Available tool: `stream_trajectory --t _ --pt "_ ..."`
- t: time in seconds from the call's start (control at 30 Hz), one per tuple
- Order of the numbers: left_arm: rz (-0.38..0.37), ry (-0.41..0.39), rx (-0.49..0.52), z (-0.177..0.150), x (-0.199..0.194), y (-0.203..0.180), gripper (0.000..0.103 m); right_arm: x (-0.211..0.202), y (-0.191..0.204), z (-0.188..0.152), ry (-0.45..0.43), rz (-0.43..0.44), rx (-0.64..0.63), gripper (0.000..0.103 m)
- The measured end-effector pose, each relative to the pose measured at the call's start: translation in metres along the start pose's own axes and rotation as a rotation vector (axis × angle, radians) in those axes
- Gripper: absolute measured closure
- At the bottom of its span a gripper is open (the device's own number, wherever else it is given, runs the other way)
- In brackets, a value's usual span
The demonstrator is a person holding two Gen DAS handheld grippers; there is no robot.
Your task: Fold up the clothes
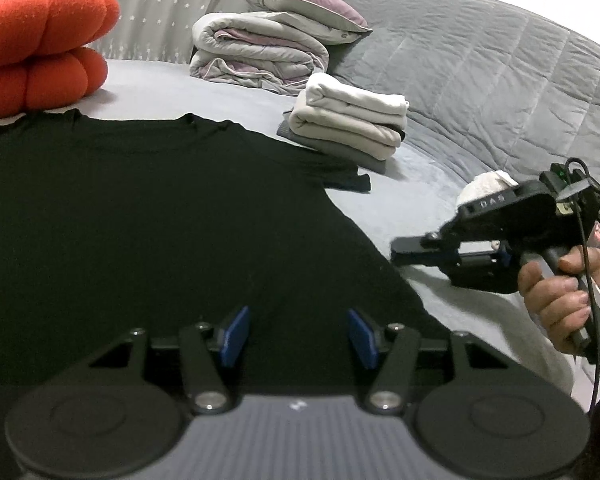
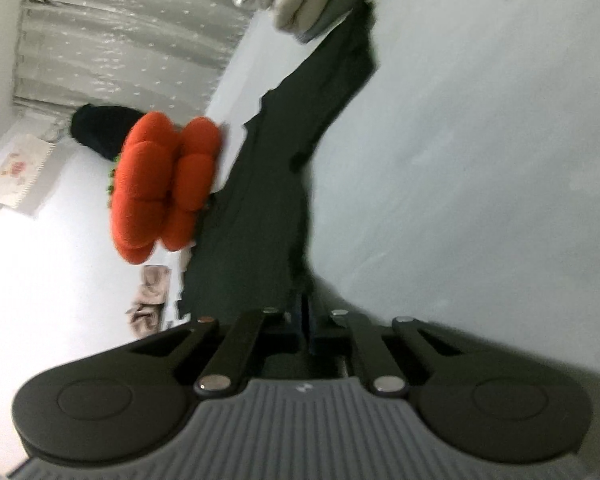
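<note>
A black T-shirt [image 1: 148,216] lies spread flat on the grey bed, collar towards the far side. My left gripper [image 1: 298,334] is open, its blue pads [image 1: 236,334] apart just above the shirt's near hem. My right gripper [image 1: 404,252] is held on its side at the shirt's right edge. In the right wrist view, rolled sideways, its jaws [image 2: 308,316] are closed together over the edge of the black shirt [image 2: 260,208]. The cloth between them is dark and blurred.
A stack of folded pale and grey clothes [image 1: 348,124] sits beyond the shirt's right sleeve. A folded duvet with a pillow [image 1: 268,44] lies further back. An orange pumpkin cushion [image 1: 40,44] sits at the far left. A grey quilt [image 1: 480,80] covers the right.
</note>
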State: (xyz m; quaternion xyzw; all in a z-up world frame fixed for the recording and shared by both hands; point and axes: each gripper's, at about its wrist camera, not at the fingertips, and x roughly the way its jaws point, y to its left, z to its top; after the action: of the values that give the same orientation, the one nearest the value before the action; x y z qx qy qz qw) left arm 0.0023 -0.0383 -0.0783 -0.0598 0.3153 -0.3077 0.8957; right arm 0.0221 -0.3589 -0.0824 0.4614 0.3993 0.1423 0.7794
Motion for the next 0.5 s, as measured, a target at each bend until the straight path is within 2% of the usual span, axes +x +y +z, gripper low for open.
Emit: stream_trajectory --t 0.07,0.13,0.23,0.37,0.5 --pt "0.001 0.001 0.002 0.000 0.000 0.000 0.046 -0.003 -0.002 0.001 -0.008 -0.034 -0.014 0.098" --pt "0.003 0.002 0.005 0.000 0.000 -0.001 0.046 -0.003 -0.004 0.003 -0.001 -0.028 -0.013 0.091" --pt "0.007 0.002 0.010 0.001 0.000 -0.002 0.045 0.004 -0.001 0.004 0.010 -0.013 -0.012 0.088" --pt "0.008 0.002 0.011 0.000 0.000 -0.002 0.045 0.018 0.006 0.008 -0.002 0.005 -0.020 0.071" --pt "0.007 0.002 0.009 0.001 0.000 -0.002 0.045 0.032 0.014 0.012 -0.022 -0.008 -0.037 0.070"
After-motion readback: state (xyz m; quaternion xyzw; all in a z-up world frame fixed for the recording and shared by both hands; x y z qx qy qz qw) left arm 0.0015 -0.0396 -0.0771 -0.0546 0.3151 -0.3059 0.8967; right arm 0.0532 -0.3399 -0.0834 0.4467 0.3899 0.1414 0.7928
